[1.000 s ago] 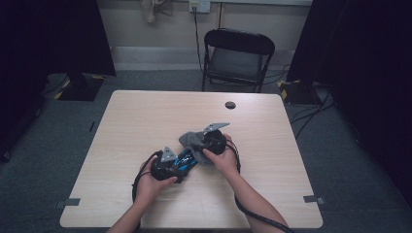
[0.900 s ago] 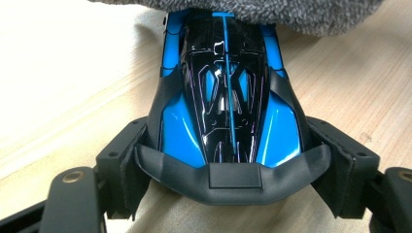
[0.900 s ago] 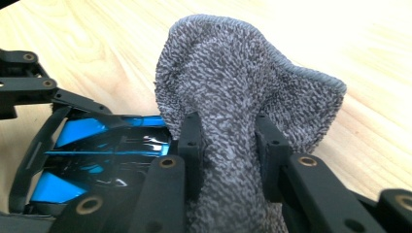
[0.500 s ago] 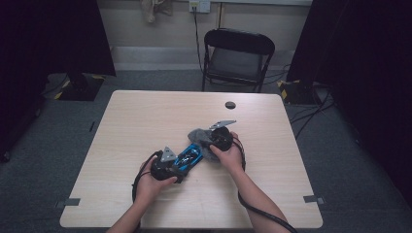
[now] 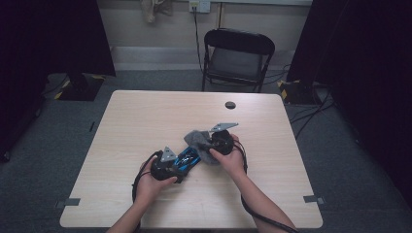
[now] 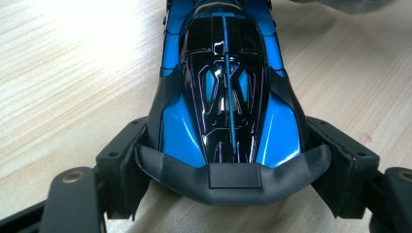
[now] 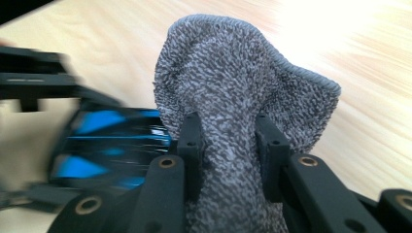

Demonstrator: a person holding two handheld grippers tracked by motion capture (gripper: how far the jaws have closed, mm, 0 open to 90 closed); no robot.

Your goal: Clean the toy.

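A blue and black toy car (image 6: 226,92) lies on the wooden table (image 5: 145,116), and my left gripper (image 6: 235,160) is shut on the sides of its near end. From above, the car (image 5: 187,159) runs between the left gripper (image 5: 178,167) and the right gripper (image 5: 206,145). My right gripper (image 7: 228,141) is shut on a bunched grey cloth (image 7: 243,87), which stands up between its jaws. The cloth (image 5: 196,139) rests at the car's far end. The car (image 7: 102,141) appears blurred to the left behind the cloth.
A small black round object (image 5: 230,105) lies near the table's far edge. A black folding chair (image 5: 238,58) stands behind the table. Cables trail from both grippers across the front of the table.
The right gripper has drawn the grey cloth along the car toward its far end, so more of the blue body shows. The left gripper has kept its place on the car.
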